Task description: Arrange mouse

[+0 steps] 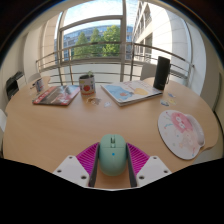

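Note:
A pale green computer mouse (112,153) sits between my two fingers, nose pointing away from me. My gripper (112,147) is shut on it, and the pink pads (88,156) press on its left and right sides. The mouse is over the near edge of the wooden table (70,125). A round white mouse mat with a pink picture (181,133) lies on the table ahead and to the right of the fingers, apart from the mouse.
Beyond the fingers stand a mug (87,85), a flat book at the far left (56,95), an open book (128,92) and a tall black box (162,72) at the far right. A railing and window lie behind the table.

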A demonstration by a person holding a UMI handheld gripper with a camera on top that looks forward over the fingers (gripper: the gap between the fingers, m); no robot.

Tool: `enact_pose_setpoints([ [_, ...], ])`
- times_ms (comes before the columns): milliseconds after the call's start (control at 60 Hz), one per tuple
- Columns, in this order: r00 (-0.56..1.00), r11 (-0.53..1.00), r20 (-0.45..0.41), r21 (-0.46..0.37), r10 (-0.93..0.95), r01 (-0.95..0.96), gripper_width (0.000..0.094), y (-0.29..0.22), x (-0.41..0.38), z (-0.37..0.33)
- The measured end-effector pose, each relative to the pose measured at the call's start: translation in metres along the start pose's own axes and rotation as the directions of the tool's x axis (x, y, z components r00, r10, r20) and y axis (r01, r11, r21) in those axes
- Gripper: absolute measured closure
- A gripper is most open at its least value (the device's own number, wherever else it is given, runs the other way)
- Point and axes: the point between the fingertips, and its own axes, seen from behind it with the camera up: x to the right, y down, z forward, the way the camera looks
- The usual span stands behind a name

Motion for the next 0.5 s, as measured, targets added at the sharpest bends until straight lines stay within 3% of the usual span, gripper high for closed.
enact_pose_setpoints([
  [200, 0.998, 1.0, 0.062, 0.006, 0.017, -0.017, 0.0533, -0.018, -0.009, -0.009],
  [350, 0.981, 0.979, 0.176, 0.176, 0.075, -0.107, 0.0534, -0.119, -0.008, -0.053],
  [500, 0.979, 0.924, 0.158, 0.34, 0.127, -0.175, 0.0536, -0.21, 0.067, -0.079],
])
